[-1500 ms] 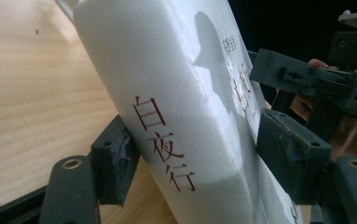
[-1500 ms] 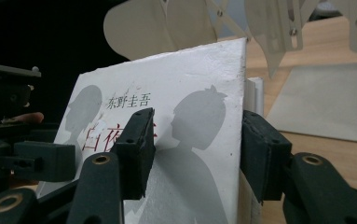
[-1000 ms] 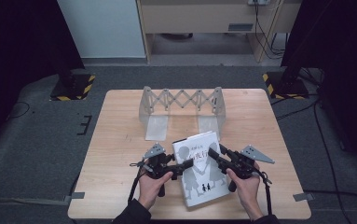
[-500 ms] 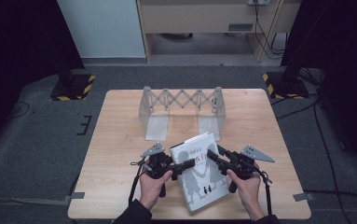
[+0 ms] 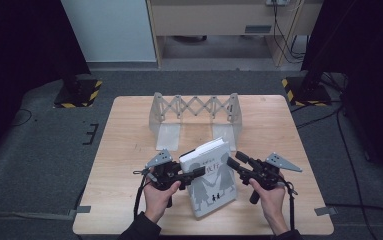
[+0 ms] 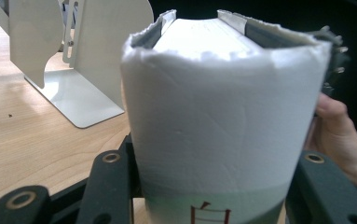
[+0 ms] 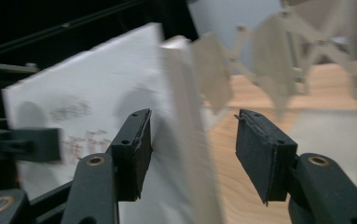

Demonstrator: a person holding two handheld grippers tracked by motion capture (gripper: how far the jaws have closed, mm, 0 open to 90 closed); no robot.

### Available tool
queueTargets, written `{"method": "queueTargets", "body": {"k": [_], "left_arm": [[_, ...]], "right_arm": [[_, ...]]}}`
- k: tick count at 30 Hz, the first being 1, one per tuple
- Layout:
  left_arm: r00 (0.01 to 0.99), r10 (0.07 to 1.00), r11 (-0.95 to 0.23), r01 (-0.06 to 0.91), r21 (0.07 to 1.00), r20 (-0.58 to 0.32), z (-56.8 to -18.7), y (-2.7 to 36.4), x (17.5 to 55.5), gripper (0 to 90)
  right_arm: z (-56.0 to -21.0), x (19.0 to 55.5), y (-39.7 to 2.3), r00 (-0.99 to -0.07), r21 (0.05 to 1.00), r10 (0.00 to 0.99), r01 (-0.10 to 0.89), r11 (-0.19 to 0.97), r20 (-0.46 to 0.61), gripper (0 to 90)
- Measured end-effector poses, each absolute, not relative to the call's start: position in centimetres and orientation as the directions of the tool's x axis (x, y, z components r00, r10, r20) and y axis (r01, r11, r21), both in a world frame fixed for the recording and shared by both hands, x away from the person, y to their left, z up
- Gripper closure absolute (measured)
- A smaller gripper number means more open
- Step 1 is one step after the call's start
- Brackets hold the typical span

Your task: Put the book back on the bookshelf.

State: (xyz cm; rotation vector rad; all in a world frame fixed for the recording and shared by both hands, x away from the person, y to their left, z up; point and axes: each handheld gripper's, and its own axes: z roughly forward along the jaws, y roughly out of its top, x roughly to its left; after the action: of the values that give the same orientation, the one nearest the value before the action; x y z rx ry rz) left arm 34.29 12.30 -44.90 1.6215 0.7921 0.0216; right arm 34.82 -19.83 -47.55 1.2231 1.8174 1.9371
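The white book (image 5: 210, 177), which lay flat on the table (image 5: 129, 200) a second earlier, was tilted up onto its lower edge. The left gripper (image 5: 197, 172) had closed on its spine side, while the right gripper's (image 5: 231, 162) jaws had just been opening around its page edge.

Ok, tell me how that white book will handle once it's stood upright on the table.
The white book looks thick and stiff, so it probably won't flop; the left gripper clamps its spine firmly. Probably heavy for its size. Tilted on its bottom edge, it may tip if released, since the right gripper jaws stand apart.
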Motion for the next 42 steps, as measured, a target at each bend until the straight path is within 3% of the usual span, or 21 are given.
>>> {"method": "queueTargets", "body": {"k": [5,12,22,42], "left_arm": [[0.774,0.505,-0.012,0.450,0.893,-0.383,-44.3,12.2,34.3,51.1],[0.788,0.506,-0.025,0.420,0.907,-0.351,-44.1,12.2,34.1,50.9],[0.821,0.494,-0.058,0.360,0.931,-0.287,-44.0,12.0,32.5,48.6],[0.846,0.483,-0.093,0.305,0.948,-0.225,-43.3,10.3,30.9,39.9]], "right_arm": [[-49.1,35.5,-22.1,-0.525,0.900,0.769,0.410,-0.147,0.364,43.2],[-50.1,36.2,-23.2,-0.487,0.880,0.819,0.474,-0.044,0.303,39.9],[-51.8,36.9,-24.1,-0.412,0.791,0.904,0.587,0.170,0.112,32.5],[-53.0,37.3,-24.6,-0.384,0.723,0.923,0.644,0.250,0.023,25.6]]}}
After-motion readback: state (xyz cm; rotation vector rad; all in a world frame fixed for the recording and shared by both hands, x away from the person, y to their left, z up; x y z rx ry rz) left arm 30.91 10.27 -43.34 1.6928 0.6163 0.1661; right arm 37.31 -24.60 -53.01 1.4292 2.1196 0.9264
